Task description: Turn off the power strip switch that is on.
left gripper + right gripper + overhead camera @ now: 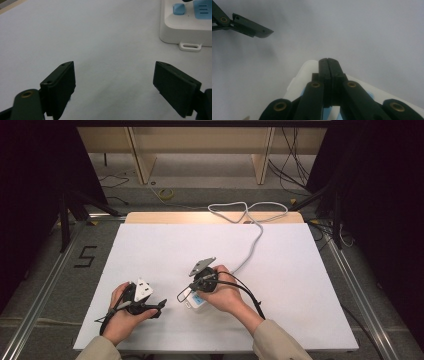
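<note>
Pressing down on the white power strip (196, 301) looks like the step in hand: the right gripper (183, 295) sits directly over the strip's near end, its 2 black jaws brought fully together with nothing between them, as the right gripper view shows, where the closed tips (328, 62) point down at the strip's rounded white edge (298, 80). The pale blue face under the jaws suggests a switch or socket is the target, though contact itself is hidden beneath the jaws.

The strip lies on the white table (150, 250) at the centre-front, under the person's right hand (225, 292), with its white cable (250, 247) running away to the far edge and looping there.

The left gripper (159, 306) rests low on the table near the strip's left, jaws spread wide and empty; the left gripper view shows its 2 pads (60, 82) well apart, with the strip's corner (185, 30), a blue button (179, 8) and a small mounting tab (190, 46) ahead to the right.

Judging from this, the next move calls for a short, straight push by the closed right tips, while the left gripper could slide in to brace the strip so it does not skid.
</note>
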`<state>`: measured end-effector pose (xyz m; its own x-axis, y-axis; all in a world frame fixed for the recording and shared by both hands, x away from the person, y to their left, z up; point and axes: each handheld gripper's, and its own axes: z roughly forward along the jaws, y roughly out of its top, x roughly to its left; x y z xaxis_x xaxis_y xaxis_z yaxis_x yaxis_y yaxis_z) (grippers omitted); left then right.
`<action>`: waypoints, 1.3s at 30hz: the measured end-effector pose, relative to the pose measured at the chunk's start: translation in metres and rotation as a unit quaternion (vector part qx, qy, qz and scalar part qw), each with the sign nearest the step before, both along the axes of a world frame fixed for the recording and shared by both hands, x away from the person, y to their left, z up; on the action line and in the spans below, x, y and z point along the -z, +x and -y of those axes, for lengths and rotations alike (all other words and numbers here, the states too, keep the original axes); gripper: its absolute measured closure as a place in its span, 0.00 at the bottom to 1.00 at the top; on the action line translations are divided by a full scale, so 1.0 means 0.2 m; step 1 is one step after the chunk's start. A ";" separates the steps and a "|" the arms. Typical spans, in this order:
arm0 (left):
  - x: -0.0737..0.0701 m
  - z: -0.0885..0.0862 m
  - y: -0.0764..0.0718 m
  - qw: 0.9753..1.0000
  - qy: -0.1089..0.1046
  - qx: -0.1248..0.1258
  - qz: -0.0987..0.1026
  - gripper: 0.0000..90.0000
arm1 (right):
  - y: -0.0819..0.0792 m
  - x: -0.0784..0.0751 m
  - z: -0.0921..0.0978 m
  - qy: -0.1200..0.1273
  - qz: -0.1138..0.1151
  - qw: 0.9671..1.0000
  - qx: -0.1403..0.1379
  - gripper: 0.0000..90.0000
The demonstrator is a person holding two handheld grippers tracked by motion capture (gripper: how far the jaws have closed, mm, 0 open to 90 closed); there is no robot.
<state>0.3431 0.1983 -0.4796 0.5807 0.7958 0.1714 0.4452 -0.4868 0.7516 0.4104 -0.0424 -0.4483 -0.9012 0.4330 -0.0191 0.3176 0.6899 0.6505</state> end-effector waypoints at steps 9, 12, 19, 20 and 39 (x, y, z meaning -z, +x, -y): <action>0.00 0.00 0.00 1.000 -0.001 0.000 0.000 0.20 | -0.01 -0.02 0.07 0.005 -0.001 1.000 0.009 0.96; 0.00 0.00 0.00 1.000 -0.001 0.000 -0.001 0.20 | -0.01 -0.03 0.11 0.008 -0.002 1.000 0.013 0.94; 0.00 0.00 0.00 1.000 -0.001 0.001 -0.002 0.20 | -0.02 -0.04 0.20 0.013 -0.001 1.000 0.023 0.90; 0.00 0.00 0.00 1.000 -0.001 0.001 -0.002 0.20 | -0.02 -0.05 0.22 0.015 -0.001 1.000 0.025 0.89; 0.00 0.01 -0.01 1.000 -0.002 0.001 -0.003 0.21 | -0.07 -0.06 0.50 0.022 -0.001 0.997 0.079 0.75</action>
